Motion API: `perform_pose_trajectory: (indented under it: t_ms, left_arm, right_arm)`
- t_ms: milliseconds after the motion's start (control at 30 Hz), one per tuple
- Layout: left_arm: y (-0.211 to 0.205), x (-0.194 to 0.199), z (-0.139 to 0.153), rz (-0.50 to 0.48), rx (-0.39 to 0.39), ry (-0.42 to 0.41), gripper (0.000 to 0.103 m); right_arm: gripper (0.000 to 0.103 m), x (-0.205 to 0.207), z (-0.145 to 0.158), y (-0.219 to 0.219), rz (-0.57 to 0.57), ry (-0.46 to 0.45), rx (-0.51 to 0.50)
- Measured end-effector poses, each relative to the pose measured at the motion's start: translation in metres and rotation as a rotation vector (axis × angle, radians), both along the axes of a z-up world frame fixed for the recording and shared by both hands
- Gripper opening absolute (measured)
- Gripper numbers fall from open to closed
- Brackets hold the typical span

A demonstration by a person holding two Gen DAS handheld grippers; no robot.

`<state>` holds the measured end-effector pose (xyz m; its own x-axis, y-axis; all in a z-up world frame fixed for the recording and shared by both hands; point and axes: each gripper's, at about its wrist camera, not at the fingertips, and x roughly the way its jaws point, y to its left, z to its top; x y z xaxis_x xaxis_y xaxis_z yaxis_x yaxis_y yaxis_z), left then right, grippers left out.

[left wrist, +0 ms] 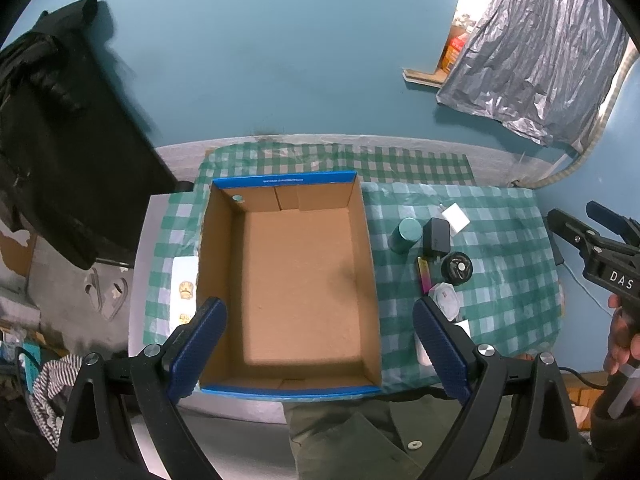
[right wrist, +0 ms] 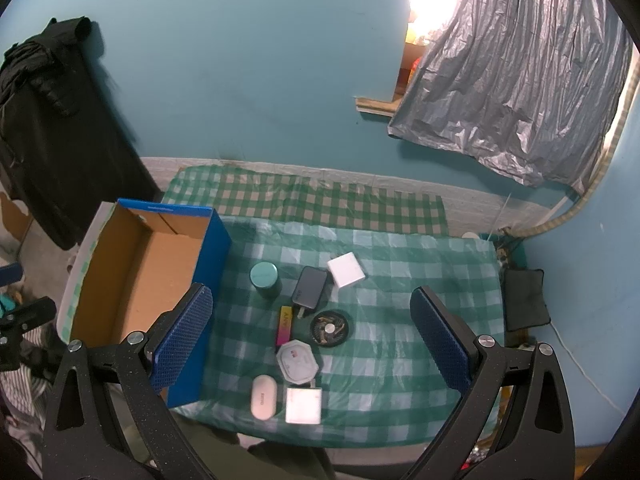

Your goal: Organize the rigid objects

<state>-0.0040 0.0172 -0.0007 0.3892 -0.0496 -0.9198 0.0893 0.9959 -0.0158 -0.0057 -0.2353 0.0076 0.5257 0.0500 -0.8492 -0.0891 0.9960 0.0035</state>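
Table under a green checked cloth, bearing an open cardboard box beside small objects.

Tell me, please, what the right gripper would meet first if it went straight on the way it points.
Probably the round black disc on the checked tablecloth: it lies between the open right gripper fingers, though depth is unclear.

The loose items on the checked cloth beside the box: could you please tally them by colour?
White: 4
Black or dark grey: 2
Teal: 1
Yellow-and-pink: 1
Total: 8
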Motion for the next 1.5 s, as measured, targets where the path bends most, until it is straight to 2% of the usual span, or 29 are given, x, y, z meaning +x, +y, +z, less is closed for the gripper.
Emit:
perform_pose_trajectory:
  t_ms: [233,567,767,933,1067,1267,1500]
  left_arm:
    - [-0.007,-0.008,0.002,-0.02,0.023,-0.016,0.095]
    - [0.018,0.001,-0.022,0.009,0.043,0.023,0.095]
    - [0.044,0.006,-0.046,0.045,0.051,0.07,0.095]
    - [0.069,0.011,-0.072,0.076,0.115,0.112,0.095]
    - [0.089,0.013,-0.095,0.089,0.146,0.154,0.095]
    - [0.118,0.013,-0.136,0.116,0.134,0.229,0.095]
    - [0.139,0.013,-0.166,0.144,0.103,0.292,0.095]
  right_arm:
    - [0.1,0.001,0.001,0.0,-0.003,0.005,0.001]
    - [0.1,0.01,-0.008,-0.002,0.002,0.032,0.006]
    - [0.1,0.018,-0.034,-0.012,0.015,0.076,0.031]
    - [0.1,0.023,-0.062,-0.025,0.01,0.133,0.089]
    - [0.099,0.026,-0.083,-0.03,0.009,0.152,0.085]
    - [0.099,0.024,-0.117,-0.029,0.026,0.181,0.068]
    - [0.099,0.012,-0.156,-0.021,0.039,0.24,0.064]
